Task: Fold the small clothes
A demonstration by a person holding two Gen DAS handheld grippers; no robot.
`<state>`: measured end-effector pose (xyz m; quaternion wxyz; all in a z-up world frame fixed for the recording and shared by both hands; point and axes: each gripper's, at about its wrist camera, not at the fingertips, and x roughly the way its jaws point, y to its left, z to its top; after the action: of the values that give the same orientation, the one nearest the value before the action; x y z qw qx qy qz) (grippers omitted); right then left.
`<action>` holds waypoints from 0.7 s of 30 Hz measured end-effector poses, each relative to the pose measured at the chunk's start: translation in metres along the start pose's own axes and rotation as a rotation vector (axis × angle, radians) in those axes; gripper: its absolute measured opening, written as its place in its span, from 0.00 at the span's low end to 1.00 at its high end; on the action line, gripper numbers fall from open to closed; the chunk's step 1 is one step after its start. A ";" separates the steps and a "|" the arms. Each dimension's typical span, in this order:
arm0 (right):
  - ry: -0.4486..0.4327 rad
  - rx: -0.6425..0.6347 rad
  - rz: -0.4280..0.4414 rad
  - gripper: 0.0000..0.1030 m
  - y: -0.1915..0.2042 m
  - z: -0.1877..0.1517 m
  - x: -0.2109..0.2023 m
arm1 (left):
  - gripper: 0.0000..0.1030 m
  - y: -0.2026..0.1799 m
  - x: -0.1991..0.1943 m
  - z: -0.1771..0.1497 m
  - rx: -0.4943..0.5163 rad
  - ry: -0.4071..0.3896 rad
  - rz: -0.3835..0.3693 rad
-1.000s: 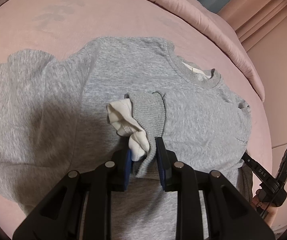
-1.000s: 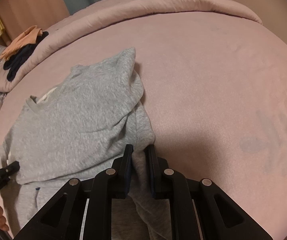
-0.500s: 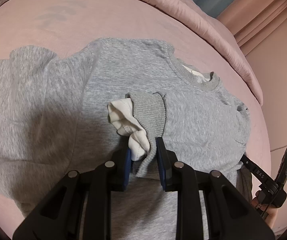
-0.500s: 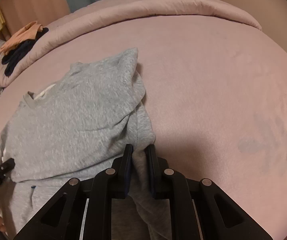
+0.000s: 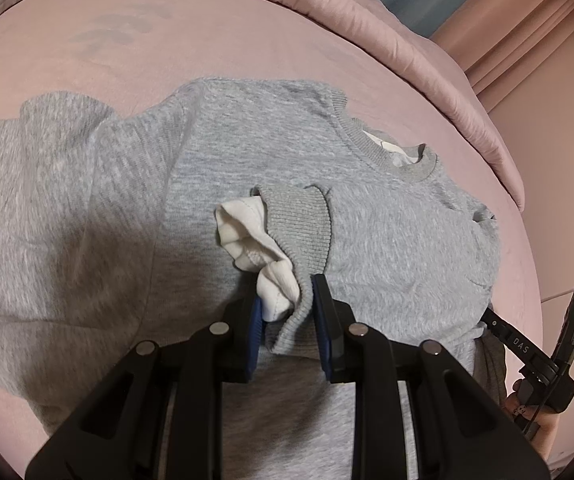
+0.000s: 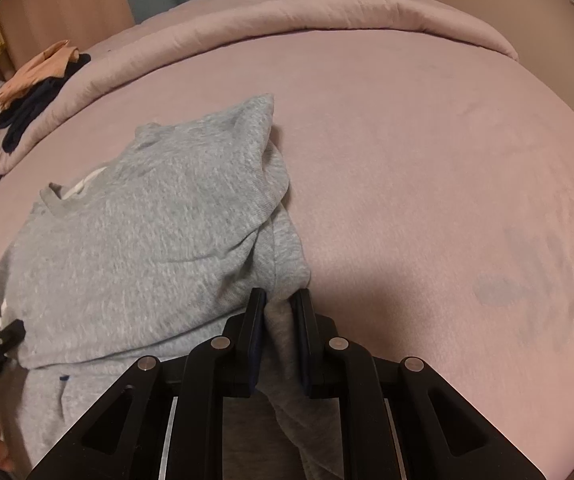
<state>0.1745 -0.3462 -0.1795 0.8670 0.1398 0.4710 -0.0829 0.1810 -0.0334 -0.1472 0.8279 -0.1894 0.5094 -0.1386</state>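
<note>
A small grey sweatshirt (image 5: 387,224) lies on the pink bedspread (image 5: 207,40), its collar toward the far right. My left gripper (image 5: 287,300) is shut on the ribbed sleeve cuff (image 5: 299,232), which has a white inner cuff (image 5: 243,228) sticking out, and holds it over the chest. In the right wrist view the sweatshirt (image 6: 147,232) lies folded over itself at the left. My right gripper (image 6: 279,312) is shut on a fold of its grey fabric at the near edge.
The pink bedspread (image 6: 427,160) stretches wide to the right. A rolled duvet edge (image 6: 287,12) runs along the far side. A heap of orange and dark clothes (image 6: 35,88) lies at the far left. The other gripper shows at the right edge (image 5: 543,360).
The left gripper has carried the cuff slightly further over the sweatshirt body. The right gripper's view has barely shifted, still gripping the fold.
</note>
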 end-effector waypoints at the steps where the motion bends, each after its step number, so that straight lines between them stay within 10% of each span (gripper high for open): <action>1: 0.000 0.000 0.001 0.10 0.000 0.000 0.000 | 0.25 0.001 0.000 0.001 0.000 -0.001 -0.002; 21: 0.004 -0.008 -0.024 0.11 0.006 0.000 0.001 | 0.26 0.006 -0.002 0.001 -0.062 0.017 -0.043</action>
<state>0.1765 -0.3408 -0.1793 0.8657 0.1311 0.4745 -0.0911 0.1810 -0.0272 -0.1473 0.8142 -0.2250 0.5161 -0.1421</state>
